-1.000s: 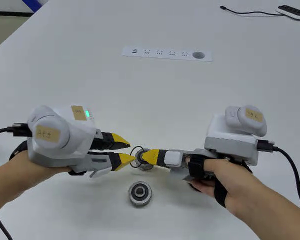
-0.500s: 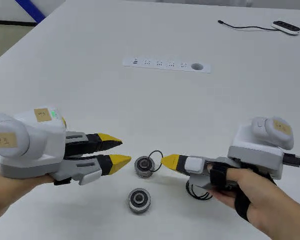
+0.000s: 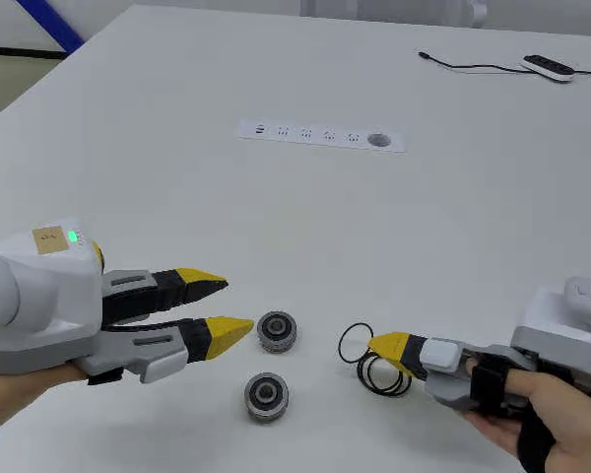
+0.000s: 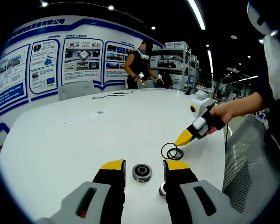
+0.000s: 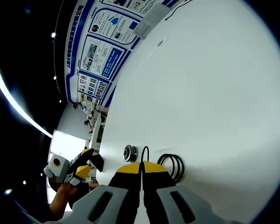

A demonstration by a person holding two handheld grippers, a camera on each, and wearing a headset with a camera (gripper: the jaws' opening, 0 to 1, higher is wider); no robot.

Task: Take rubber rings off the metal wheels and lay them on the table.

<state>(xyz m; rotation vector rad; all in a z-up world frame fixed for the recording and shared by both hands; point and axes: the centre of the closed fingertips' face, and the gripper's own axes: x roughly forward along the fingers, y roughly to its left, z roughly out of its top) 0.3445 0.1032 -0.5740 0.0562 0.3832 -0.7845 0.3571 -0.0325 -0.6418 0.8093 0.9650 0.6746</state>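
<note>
Two metal wheels lie on the white table, one (image 3: 276,331) just right of my left gripper (image 3: 229,306) and one (image 3: 266,395) nearer me. The left gripper is open; in the left gripper view the first wheel (image 4: 143,171) sits ahead between its tips, apart from them, and the second wheel (image 4: 162,189) peeks out behind the right jaw. My right gripper (image 3: 382,345) is shut on a thin black rubber ring (image 3: 354,342), low over the table beside a small pile of rings (image 3: 385,375). In the right gripper view the held ring (image 5: 145,152) stands edge-on above the closed tips, the pile (image 5: 173,166) to its right.
A white power strip (image 3: 320,135) lies across the table's far middle. A second strip with a black cable (image 3: 546,67) sits at the far right corner. A person (image 4: 141,63) stands beyond the table's far end.
The right gripper has pulled the ring off the wheel and carried it right, toward the ring pile. The left gripper has drawn back left from that wheel. The head camera has shifted.
</note>
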